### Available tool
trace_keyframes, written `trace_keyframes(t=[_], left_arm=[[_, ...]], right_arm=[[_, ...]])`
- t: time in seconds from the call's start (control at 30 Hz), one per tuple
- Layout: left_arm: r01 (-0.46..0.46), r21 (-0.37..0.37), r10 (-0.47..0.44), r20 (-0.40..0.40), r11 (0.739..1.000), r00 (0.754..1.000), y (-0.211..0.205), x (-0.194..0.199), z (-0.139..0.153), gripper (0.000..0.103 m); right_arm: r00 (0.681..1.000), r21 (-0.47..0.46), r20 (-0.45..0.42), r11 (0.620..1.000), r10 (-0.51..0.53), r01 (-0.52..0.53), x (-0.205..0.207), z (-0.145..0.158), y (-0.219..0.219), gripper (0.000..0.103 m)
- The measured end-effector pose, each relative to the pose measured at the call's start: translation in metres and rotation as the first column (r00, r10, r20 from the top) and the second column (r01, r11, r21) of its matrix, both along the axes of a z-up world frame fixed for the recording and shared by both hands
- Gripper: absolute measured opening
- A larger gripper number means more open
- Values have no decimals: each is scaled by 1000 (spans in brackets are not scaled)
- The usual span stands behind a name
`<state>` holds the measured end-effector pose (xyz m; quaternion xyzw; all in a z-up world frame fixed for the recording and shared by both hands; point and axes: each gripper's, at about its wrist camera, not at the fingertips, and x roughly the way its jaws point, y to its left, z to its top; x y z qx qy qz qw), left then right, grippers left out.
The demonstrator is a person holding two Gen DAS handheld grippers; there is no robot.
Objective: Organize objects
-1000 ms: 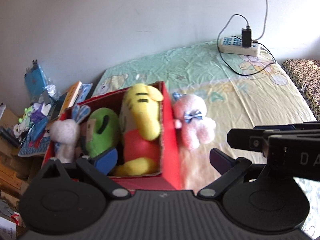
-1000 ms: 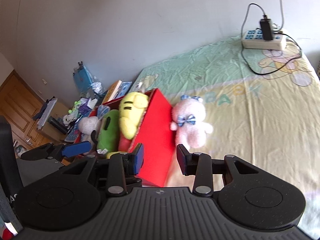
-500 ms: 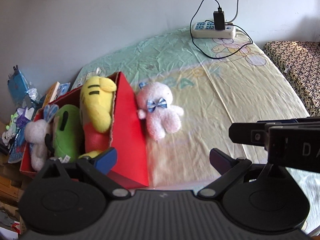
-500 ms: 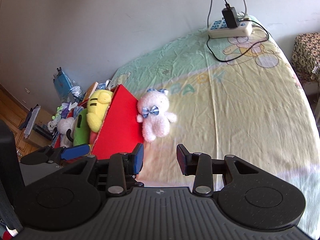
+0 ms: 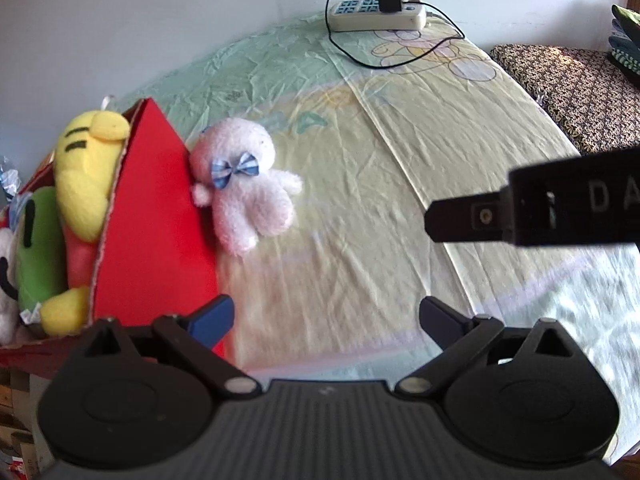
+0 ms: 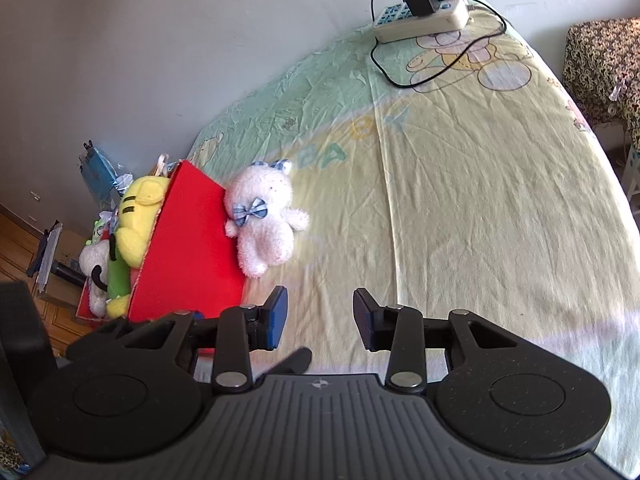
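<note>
A pink plush bear with a blue bow (image 5: 244, 196) lies on the bed sheet against the outer right wall of a red box (image 5: 156, 232); it also shows in the right wrist view (image 6: 264, 228). The red box (image 6: 188, 252) holds a yellow plush (image 5: 86, 176), a green plush (image 5: 36, 244) and a white plush (image 6: 93, 268). My left gripper (image 5: 324, 316) is open and empty, above the sheet near the box's front corner. My right gripper (image 6: 320, 316) is open and empty, in front of the bear; its side also shows in the left wrist view (image 5: 560, 212).
A white power strip (image 6: 420, 20) with a black charger and cable lies at the far end of the bed (image 6: 480, 184). A patterned stool (image 5: 568, 80) stands to the right. Clutter and a blue bag (image 6: 98, 172) lie on the floor to the left.
Both grippers have swung to the right and pulled back from the box; the box and plush toys have shifted left in both views. Both grippers stay open and empty.
</note>
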<state>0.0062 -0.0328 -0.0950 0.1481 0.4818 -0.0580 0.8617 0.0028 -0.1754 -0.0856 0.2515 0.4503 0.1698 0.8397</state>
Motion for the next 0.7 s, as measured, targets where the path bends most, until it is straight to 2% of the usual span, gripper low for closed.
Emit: trace_keyframes(t=[0.3, 0.7], left_arm=[[31, -39, -34, -82, 999, 996, -3, 14, -33, 99], [28, -101, -41, -134, 995, 990, -3, 30, -47, 99]], right_arm=[[998, 37, -70, 999, -1, 3, 24, -28, 1, 41], [993, 79, -114, 997, 27, -18, 49, -43, 2, 40]])
